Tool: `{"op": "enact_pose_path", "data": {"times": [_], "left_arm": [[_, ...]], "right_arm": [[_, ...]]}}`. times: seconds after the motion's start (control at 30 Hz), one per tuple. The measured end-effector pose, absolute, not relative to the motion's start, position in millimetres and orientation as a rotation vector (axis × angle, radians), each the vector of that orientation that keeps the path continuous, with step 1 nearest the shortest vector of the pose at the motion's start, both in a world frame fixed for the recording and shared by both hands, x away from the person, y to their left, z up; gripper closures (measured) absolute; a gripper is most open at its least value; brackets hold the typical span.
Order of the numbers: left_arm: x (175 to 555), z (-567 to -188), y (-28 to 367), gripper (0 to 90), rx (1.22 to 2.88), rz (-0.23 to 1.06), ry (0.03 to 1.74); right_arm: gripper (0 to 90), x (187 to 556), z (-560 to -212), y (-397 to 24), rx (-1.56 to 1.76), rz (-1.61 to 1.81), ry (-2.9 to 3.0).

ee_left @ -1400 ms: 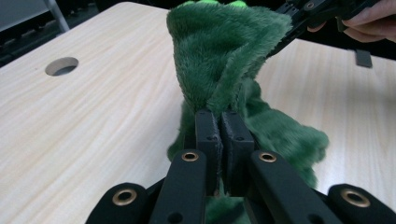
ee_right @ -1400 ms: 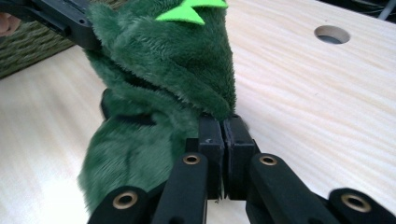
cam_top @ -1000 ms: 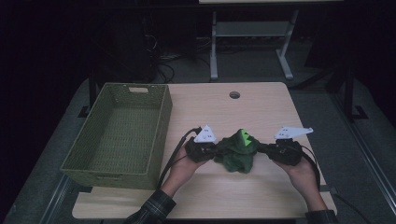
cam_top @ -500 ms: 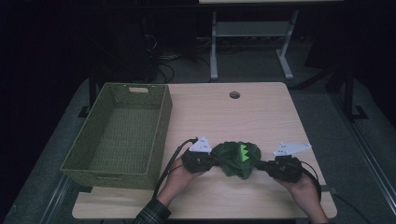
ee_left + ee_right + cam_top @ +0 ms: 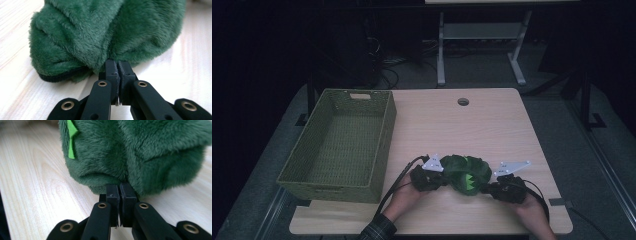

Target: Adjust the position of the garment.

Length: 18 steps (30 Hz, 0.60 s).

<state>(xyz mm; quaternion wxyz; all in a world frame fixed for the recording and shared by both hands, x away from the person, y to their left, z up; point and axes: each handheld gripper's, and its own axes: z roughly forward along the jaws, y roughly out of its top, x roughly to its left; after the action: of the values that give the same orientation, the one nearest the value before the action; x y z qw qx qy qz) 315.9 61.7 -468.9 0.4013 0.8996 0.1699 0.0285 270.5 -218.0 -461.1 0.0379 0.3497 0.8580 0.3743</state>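
A dark green plush thing with bright green felt spikes lies bunched on the wooden table, near its front edge. My left gripper holds its left end and my right gripper its right end. In the left gripper view the black jaws are pinched together on a fold of the green fleece, whose dark hem rests on the wood. The right gripper view has my jaws closed on the fleece too, beside a bright green felt spike.
An olive woven basket with nothing in it stands on the left part of the table, close to my left hand. A round cable hole is near the far edge. Table legs and cables stand on the dark floor beyond.
Both hands have come down and toward the table's front edge, carrying the plush thing between them. It now sits bunched lower on the tabletop.
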Motion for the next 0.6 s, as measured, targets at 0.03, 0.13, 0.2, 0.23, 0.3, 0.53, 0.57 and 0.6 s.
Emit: {"op": "enact_pose_path", "data": {"times": [0.03,0.13,0.2,0.23,0.3,0.53,0.57,0.6], "left_arm": [[318,-470,62,87.7,2.276,0.075,0.436],[323,-469,62,87.7,2.301,0.110,0.439],[327,-469,62,87.7,2.291,0.118,0.455],[328,-469,61,87.7,2.280,0.106,0.464],[328,-470,61,87.4,2.268,0.089,0.472],[323,-459,71,77.6,2.221,0.041,0.490],[321,-456,73,75.1,2.220,0.043,0.492],[318,-453,76,73.6,2.221,0.053,0.487]], "right_arm": [[87.3,271,-463,-215,1.069,1.135,2.644],[87.4,273,-467,-209,1.056,1.116,2.667],[87.4,273,-468,-207,1.056,1.124,2.668],[87.3,272,-468,-206,1.059,1.122,2.668],[86.3,273,-467,-207,1.058,1.122,2.665],[72.7,265,-454,-213,1.035,1.180,2.622],[71.8,263,-452,-214,1.034,1.190,2.617],[70.9,261,-450,-215,1.043,1.206,2.606]]}}
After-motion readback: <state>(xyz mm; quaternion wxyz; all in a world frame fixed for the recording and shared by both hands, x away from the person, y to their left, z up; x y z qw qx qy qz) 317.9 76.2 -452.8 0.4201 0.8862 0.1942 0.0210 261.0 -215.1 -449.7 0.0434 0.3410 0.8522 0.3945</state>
